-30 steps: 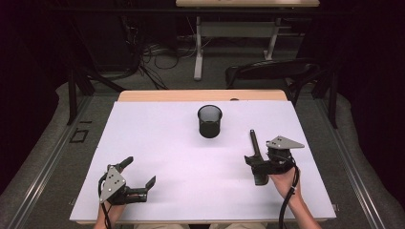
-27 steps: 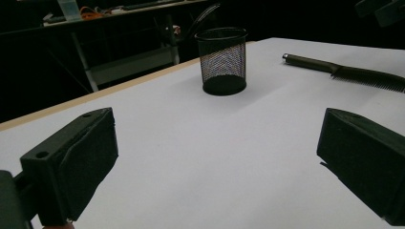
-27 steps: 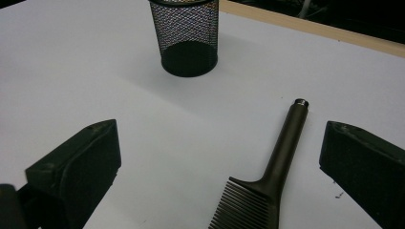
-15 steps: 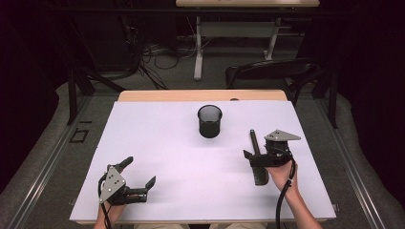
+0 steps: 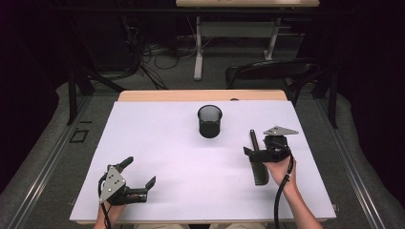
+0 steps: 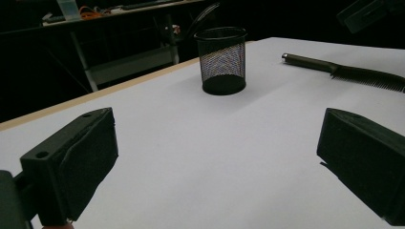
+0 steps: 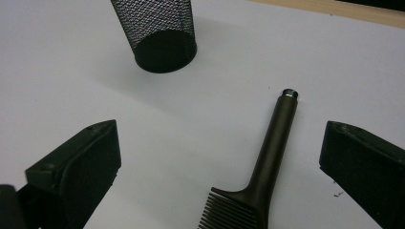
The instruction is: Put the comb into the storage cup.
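Observation:
A dark comb [image 5: 256,161] lies flat on the white table [image 5: 162,143], handle pointing to the far side. My right gripper [image 5: 260,147] hovers over it, open, the jaws on either side of the handle without touching it. In the right gripper view the comb [image 7: 270,152] runs up between the spread jaws of that gripper [image 7: 222,140], teeth at the bottom edge. A black mesh cup [image 5: 210,121] stands upright and apart at the middle back. My left gripper [image 5: 139,172] rests open near the front left with nothing between its jaws.
The left gripper view looks across bare table to the mesh cup [image 6: 222,59] and the comb [image 6: 344,71]. A wooden strip [image 5: 200,95] edges the far side of the table. Beyond it are a dark chair [image 5: 274,71] and cables on the floor.
My right gripper has moved a little forward and left over the comb's handle. The left gripper has barely shifted.

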